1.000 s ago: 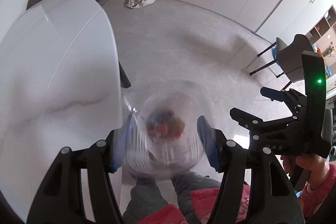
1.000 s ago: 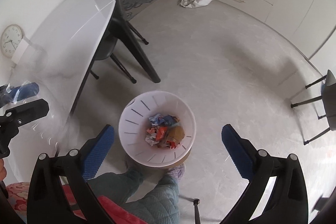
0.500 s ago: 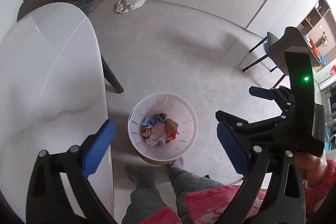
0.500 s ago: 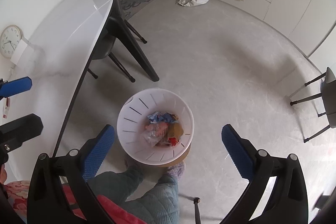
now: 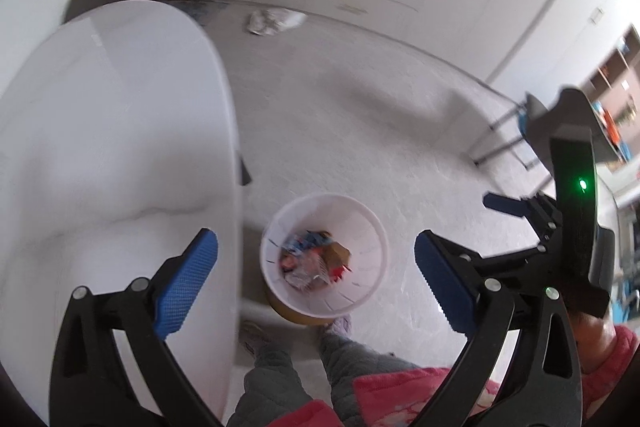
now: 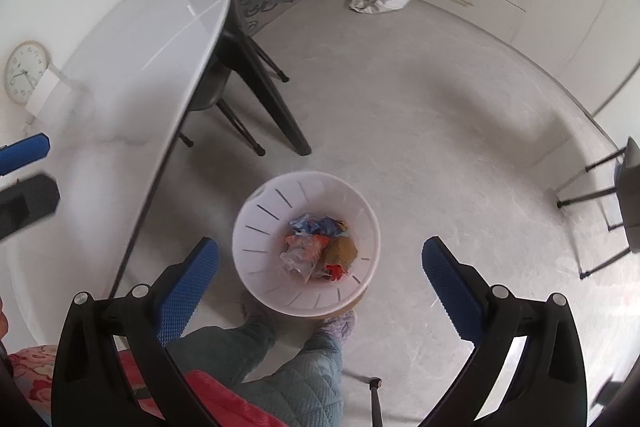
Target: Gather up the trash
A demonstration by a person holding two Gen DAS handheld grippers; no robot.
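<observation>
A white slotted bin (image 5: 372, 267) (image 6: 272, 227) stands on the floor below both grippers. It holds colourful wrappers (image 6: 316, 225), a brown piece and a crumpled clear plastic container (image 6: 298, 261). My left gripper (image 5: 314, 237) hangs above the bin, wide open, with nothing between its blue pads (image 5: 188, 279). Also above the bin, my right gripper (image 6: 319, 243) is open and holds nothing. A crumpled white bag or cloth (image 5: 274, 19) (image 6: 378, 1) lies on the floor by the far cabinets.
A white marble table (image 5: 120, 107) (image 6: 140, 67) runs along the left, with a dark chair (image 6: 212, 87) under it. Another chair (image 6: 628, 187) stands at the right. The person's legs and slippers (image 6: 340, 323) are right beside the bin. A clock (image 6: 24, 73) leans behind the table.
The left gripper opened and the clear plastic container it held fell into the bin. It then lifted a little. The right gripper kept still and open.
</observation>
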